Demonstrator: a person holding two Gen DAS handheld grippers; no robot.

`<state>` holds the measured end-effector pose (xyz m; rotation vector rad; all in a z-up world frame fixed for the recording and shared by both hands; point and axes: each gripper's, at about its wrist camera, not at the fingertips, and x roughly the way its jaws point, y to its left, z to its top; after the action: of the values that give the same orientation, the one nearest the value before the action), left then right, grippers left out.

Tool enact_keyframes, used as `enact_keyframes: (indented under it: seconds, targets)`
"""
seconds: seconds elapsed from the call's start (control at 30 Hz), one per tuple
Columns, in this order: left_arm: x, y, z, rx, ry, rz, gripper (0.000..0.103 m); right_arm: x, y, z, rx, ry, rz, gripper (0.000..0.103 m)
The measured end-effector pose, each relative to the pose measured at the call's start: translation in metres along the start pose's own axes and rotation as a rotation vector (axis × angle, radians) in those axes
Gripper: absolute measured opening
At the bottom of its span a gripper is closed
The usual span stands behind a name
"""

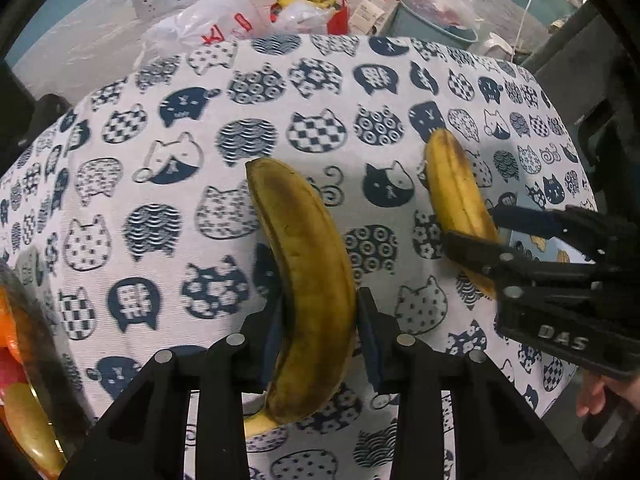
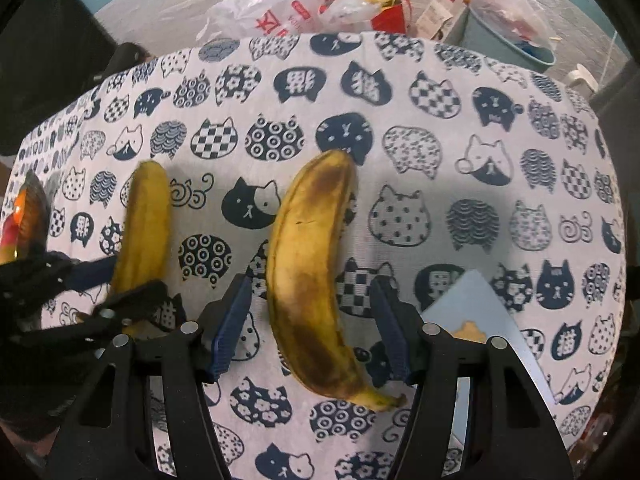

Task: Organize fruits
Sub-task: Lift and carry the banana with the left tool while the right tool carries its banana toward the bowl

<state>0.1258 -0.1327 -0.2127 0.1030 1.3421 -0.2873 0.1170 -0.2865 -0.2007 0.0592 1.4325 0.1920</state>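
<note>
Two bananas, both ripe yellow with brown bruising, lying roughly parallel on the cat-print tablecloth (image 2: 440, 92).

Left banana (image 1: 308, 280): broad, dark streak along one edge, stem end nearest the camera, clamped mid-length.

Right banana (image 2: 312, 272): heavier brown patches near tip and lower body, curved, stem toward the camera, lying flat on the cloth.

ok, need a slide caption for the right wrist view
Right gripper open astride a browning banana on the cat-print tablecloth; left gripper shut on a second banana.
</note>
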Motion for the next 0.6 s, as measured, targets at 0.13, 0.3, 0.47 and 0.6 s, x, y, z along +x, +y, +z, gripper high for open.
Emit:
enact_keyframes:
  seconds: [0.13,0.3,0.47,0.6]
  targets:
    - [-0.007,0.009,-0.001,-0.017,-0.006,-0.004,0.035,0.01,0.004,0.0,-0.021,0.008,-0.03,0.062]
    - [-0.014,0.02,-0.005,-0.02,-0.012,-0.004,0.035,0.012,0.007,-0.006,-0.043,-0.031,-0.093,0.041]
    - [-0.023,0.02,-0.013,-0.024,-0.022,-0.002,0.035,0.006,0.01,-0.008,-0.051,-0.044,-0.075,0.034]
    - [-0.036,0.023,-0.018,-0.021,-0.04,-0.004,0.035,-0.009,0.018,-0.012,-0.06,-0.071,-0.047,0.034]
